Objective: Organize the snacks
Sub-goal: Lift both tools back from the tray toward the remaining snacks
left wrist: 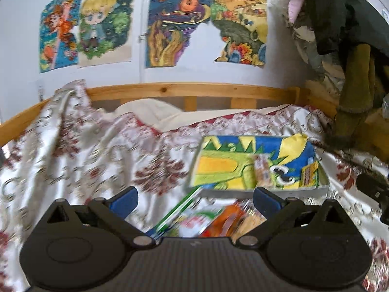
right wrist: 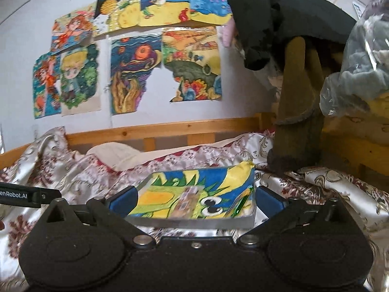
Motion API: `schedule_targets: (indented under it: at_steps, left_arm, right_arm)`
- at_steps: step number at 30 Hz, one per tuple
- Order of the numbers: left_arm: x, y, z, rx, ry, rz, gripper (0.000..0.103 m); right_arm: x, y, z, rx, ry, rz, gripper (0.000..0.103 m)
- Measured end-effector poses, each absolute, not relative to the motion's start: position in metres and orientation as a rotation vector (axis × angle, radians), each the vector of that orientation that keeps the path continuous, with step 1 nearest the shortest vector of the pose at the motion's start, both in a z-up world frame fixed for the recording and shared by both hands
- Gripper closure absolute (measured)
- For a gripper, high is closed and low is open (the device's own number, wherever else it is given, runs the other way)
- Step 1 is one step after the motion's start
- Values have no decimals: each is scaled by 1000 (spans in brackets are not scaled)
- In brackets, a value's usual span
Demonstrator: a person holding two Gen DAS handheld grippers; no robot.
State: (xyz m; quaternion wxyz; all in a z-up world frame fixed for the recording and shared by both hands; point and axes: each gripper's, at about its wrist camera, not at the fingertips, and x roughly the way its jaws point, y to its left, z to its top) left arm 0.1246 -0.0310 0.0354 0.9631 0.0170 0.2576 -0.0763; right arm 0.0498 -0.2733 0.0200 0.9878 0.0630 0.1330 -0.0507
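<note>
Left gripper (left wrist: 194, 200): jaws spread wide, nothing pinched. Loose snack packets (left wrist: 218, 221) seen blurred on bedspread (left wrist: 73, 160), just before near edge of dragon-print tray (left wrist: 313, 189). Two snacks already lying in tray: long packet (left wrist: 262, 170) mid-tray, small yellow box (left wrist: 308, 175) at right edge. Right gripper (right wrist: 194, 200): jaws spread wide, empty, tray framed between them. Judged: next packet to be picked singly from pile, pinched across narrow side, then laid flat beside those in tray, no stacking.

A: Where do both wrist cameras look?
B: Low over the bedspread (left wrist: 80, 150), toward the drawing-covered wall (right wrist: 19, 56); both share the dragon-painted board (left wrist: 257, 163) (right wrist: 194, 194), nearer on the right
</note>
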Motion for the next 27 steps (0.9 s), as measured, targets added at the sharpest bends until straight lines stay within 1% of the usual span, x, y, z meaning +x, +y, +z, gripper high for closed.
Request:
schedule_targets:
  at_steps: [4,10,21,27]
  left_arm:
    - [95,-11,35,6,544,-124,0]
    - [63,7,32,25,634,-68,0]
    - [34,27,-1,41,769,-14,1]
    - [33,19,-4,105,787,-15,1]
  right_arm:
    - [20,-256,20,118,264,-97,1]
    - [-12,-235,16,93,292,-67,1]
    - [-22,-208,0,23,411,-28,1]
    - [-18,-203,-4,-12,449,-24,1]
